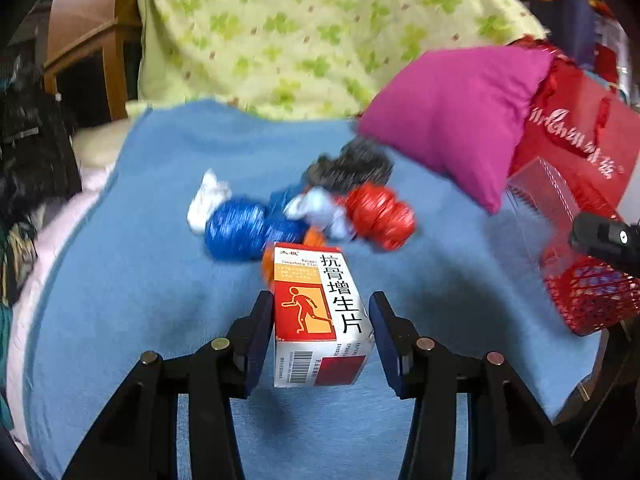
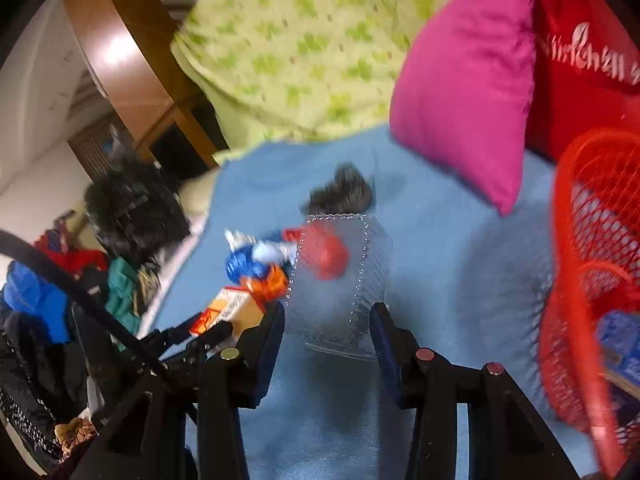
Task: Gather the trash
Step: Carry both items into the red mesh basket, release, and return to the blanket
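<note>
The medicine box [image 1: 320,316] sits pinched between the left gripper [image 1: 322,320] pads above the blue blanket [image 1: 120,280], its long axis pointing away from the claw, while the red basket [image 1: 592,300] stands to the right, seemingly nearer the right gripper [image 2: 328,336], itself clamped on a clear plastic box [image 2: 336,280].

Soft, even indoor light. Glare sits on the wooden headboard [image 2: 120,52] far left of the right claw. Dark shadows pool on the blue blanket [image 1: 160,280]. Both views show motion blur, fisheye bending and black corners.
</note>
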Available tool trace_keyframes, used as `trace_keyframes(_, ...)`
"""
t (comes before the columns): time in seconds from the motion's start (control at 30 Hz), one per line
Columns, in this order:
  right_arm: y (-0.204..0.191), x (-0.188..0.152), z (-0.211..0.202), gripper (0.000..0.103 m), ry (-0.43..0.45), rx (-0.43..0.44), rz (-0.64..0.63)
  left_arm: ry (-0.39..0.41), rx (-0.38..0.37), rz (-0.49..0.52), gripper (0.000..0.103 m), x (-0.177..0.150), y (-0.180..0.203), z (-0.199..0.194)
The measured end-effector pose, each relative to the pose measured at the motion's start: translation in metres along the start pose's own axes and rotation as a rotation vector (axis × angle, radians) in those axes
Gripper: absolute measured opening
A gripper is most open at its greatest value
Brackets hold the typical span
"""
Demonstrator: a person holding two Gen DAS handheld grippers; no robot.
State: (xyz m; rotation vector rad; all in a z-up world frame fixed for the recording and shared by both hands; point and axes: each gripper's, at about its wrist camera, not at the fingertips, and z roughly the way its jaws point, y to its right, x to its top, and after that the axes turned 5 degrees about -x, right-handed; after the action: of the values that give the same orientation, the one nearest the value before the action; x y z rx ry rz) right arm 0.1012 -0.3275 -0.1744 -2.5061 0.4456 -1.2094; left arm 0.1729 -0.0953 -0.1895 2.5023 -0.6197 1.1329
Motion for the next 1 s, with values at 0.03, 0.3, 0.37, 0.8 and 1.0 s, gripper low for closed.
trace_keyframes(0.03, 0.003, 0.002, -0.012, 0.047, 0.038, 0.012, 0.0, 0.013, -0.002, 0.005, 0.05, 0.004, 0.004, -0.004)
trace_keyframes(0.3, 0.051, 0.006, -0.099, 0.047, 0.291, 0.023, 0.058, 0.181, -0.109, 0.171, 0.05, 0.058, 0.095, -0.059)
trace_keyframes(0.37, 0.073, 0.006, -0.116, 0.047, 0.326, -0.001, 0.107, 0.195, -0.151, 0.204, 0.051, 0.068, 0.118, -0.063)
trace_keyframes(0.8, 0.197, -0.006, -0.163, 0.051, 0.315, -0.122, 0.428, 0.102, -0.375, 0.394, 0.052, 0.089, 0.276, -0.027)
trace_keyframes(1.0, 0.205, -0.007, -0.168, 0.067, 0.327, -0.116, 0.476, 0.071, -0.358, 0.44, 0.07, 0.079, 0.289, -0.019)
